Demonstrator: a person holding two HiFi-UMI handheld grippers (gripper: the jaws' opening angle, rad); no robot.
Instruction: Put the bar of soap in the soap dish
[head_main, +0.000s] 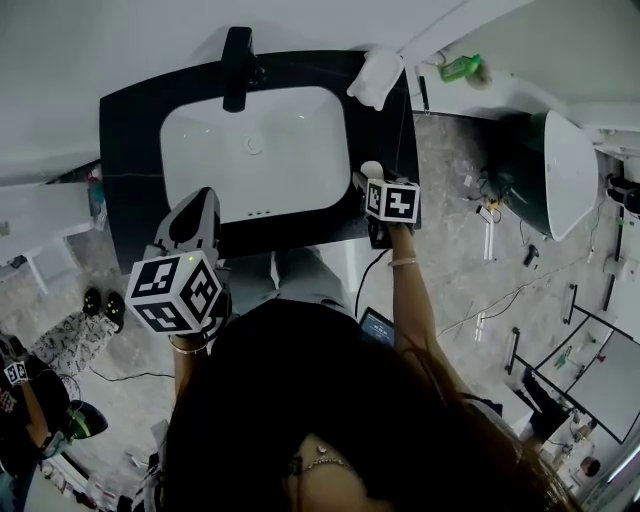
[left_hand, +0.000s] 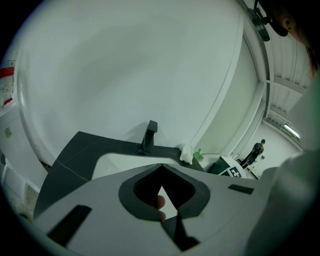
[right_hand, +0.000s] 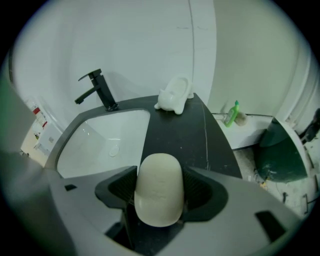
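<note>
Clamped in my right gripper (right_hand: 159, 181), the bar of soap (right_hand: 159, 197) hung apart from the soap dish (right_hand: 174, 97); my left gripper (left_hand: 161, 165) was closed, empty.

A mocked-up bathroom in a lab: black counter (head_main: 130, 160), white basin (head_main: 255, 150), black tap (head_main: 236, 65), loose floor cables (head_main: 478, 312).

1. Bare black counter (right_hand: 175, 135) runs from your right gripper (right_hand: 160, 180), clamped on the bar of soap (right_hand: 159, 197), straight to the soap dish (right_hand: 174, 96): open lane.
2. Faucet (right_hand: 99, 90) stands well left, behind the basin (right_hand: 105, 137).
3. Wall (right_hand: 150, 50) rises just behind the dish.
</note>
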